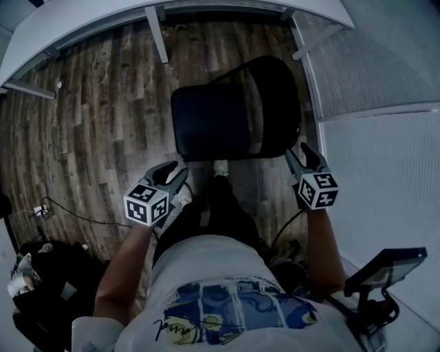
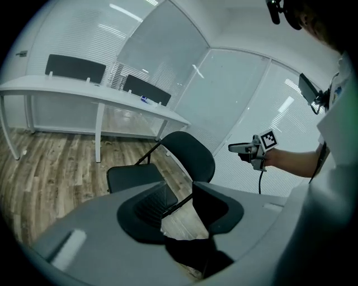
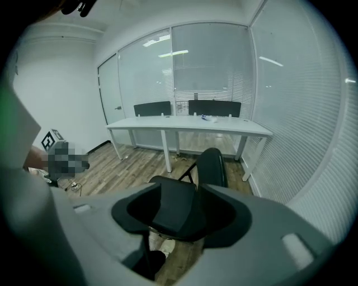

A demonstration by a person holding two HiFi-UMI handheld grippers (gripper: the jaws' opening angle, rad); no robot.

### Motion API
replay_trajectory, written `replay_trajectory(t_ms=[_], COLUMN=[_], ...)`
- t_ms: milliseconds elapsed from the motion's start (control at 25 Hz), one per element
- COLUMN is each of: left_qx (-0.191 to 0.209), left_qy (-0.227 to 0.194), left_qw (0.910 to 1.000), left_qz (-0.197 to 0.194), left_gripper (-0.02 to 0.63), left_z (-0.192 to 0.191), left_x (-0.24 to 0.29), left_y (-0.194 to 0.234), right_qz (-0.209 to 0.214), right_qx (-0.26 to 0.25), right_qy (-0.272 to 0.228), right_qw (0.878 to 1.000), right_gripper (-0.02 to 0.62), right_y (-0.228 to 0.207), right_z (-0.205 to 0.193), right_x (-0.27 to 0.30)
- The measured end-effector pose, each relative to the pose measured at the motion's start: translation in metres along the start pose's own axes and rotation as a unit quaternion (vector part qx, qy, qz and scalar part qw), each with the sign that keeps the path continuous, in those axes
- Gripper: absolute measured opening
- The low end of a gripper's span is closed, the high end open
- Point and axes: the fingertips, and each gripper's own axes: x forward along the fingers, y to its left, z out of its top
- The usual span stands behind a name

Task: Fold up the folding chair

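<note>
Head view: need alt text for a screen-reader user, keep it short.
Seen from above, a black folding chair stands unfolded on a wood floor, just ahead of a person who holds the left gripper and right gripper close to its near edge, jaws apart and empty. A white desk runs behind the chair.

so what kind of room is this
Probably a small office or meeting room: a long white desk, glass partition walls with blinds, wood-plank floor and one black metal folding chair.
</note>
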Motion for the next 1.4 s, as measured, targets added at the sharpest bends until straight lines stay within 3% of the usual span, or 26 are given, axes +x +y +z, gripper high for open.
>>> replay_trajectory(t_ms=[200,400,680,1160,1400], left_qx=[-0.026,-0.08,-0.123,-0.181,-0.193], left_qy=[0.013,0.018,0.023,0.053,0.063], left_qw=[0.9994,0.9956,0.9897,0.9783,0.9754], left_qz=[0.019,0.046,0.069,0.085,0.087], left_gripper=[0.176,0.199,0.22,0.242,0.26], left_z=[-0.008,-0.026,-0.051,-0.121,-0.152], left_x=[0.041,0.082,0.086,0.162,0.193], left_y=[0.014,0.048,0.089,0.174,0.214], right_qz=[-0.008,-0.005,-0.001,0.016,0.011], right_qx=[0.031,0.073,0.095,0.103,0.114], right_qy=[0.023,0.05,0.069,0.081,0.058], right_qw=[0.999,0.996,0.993,0.991,0.992], right_gripper=[0.216,0.224,0.225,0.225,0.225], right_y=[-0.057,-0.099,-0.093,-0.098,-0.092], right_z=[-0.008,-0.034,-0.038,-0.059,-0.059], right_x=[0.042,0.091,0.094,0.14,0.145])
